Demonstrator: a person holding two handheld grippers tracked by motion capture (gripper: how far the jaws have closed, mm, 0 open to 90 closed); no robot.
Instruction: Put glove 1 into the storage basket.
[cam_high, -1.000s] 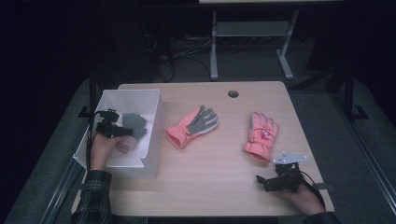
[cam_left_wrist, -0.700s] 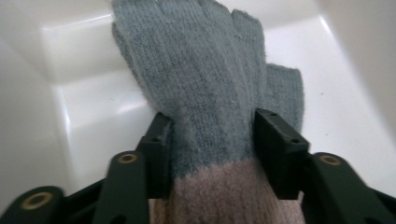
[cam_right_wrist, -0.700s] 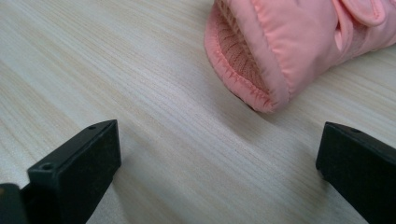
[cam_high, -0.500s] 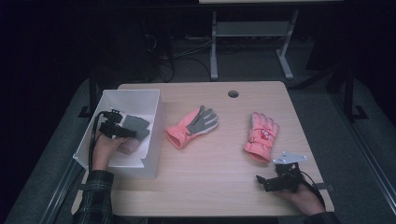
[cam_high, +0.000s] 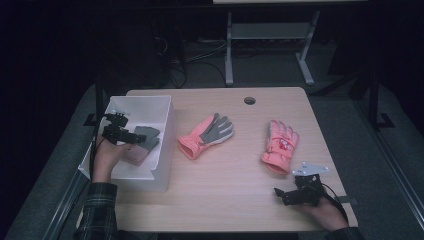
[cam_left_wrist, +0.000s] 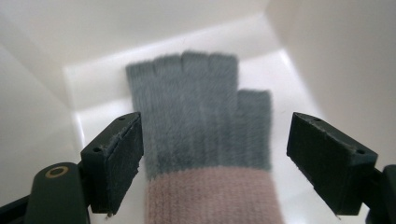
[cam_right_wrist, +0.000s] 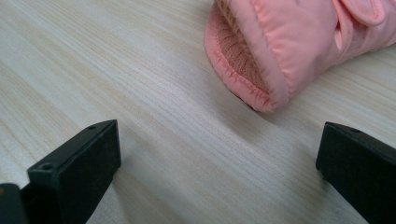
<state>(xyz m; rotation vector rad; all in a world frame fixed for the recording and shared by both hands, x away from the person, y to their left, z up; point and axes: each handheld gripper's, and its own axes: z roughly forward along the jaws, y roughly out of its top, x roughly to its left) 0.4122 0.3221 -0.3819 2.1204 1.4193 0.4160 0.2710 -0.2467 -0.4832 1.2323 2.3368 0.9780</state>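
A grey knit glove (cam_high: 145, 136) (cam_left_wrist: 201, 112) with a pink cuff lies flat inside the white bin (cam_high: 165, 137). My left gripper (cam_high: 131, 139) (cam_left_wrist: 212, 158) hovers over the glove's cuff, jaws open on either side and holding nothing. Two pink ski gloves rest on the wooden table: one palm-up with a grey palm (cam_high: 206, 135), the other back-up (cam_high: 280, 146) (cam_right_wrist: 299, 42). My right gripper (cam_high: 282, 196) (cam_right_wrist: 217, 172) sits low at the table's front right, open, its jaws empty, just short of that glove's cuff.
The bin's walls (cam_left_wrist: 336, 51) close in around the left gripper. A round cable hole (cam_high: 249, 100) sits near the table's far edge. Bare wood (cam_high: 220, 185) lies between the bin and the right gripper. A metal stand (cam_high: 270, 35) is behind the table.
My left gripper has drawn back toward the person inside the bin, leaving the grey glove lying on the bin's floor. The right gripper and both pink gloves stayed put.
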